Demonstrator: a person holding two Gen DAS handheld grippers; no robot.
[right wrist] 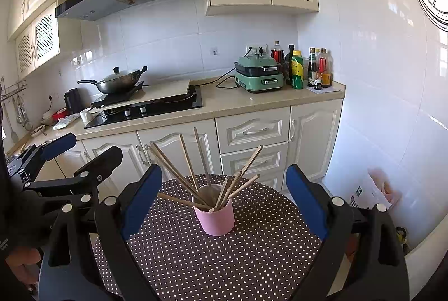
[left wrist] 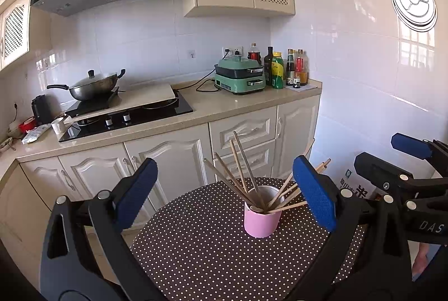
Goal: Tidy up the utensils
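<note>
I find the left hand-held gripper (left wrist: 225,196) standing wide open with nothing between its blue pads, and the right hand-held gripper (right wrist: 224,198) likewise wide open and empty; both hover above the near part of the polka-dot desk (right wrist: 252,259), side by side and pointing forward and slightly down at the pink cup (right wrist: 215,218). The cup stands upright near the middle of the desk, clear of both grippers. It holds all the wooden chopsticks (right wrist: 179,175) I can see, fanned out in several directions, and none lies on the cloth. My judgement is that the sorting is finished or nearly so, and what remains is tidying the fan. To do that well, I would steady the cup with one gripper low on its wall and close the other gently on a single splayed stick, well above the rim, to nudge it upright; a push on a leaning stick could tip the cup. Beyond the desk, the kitchen counter (right wrist: 252,102) carries a wok, a green cooker and bottles, none involved.
</note>
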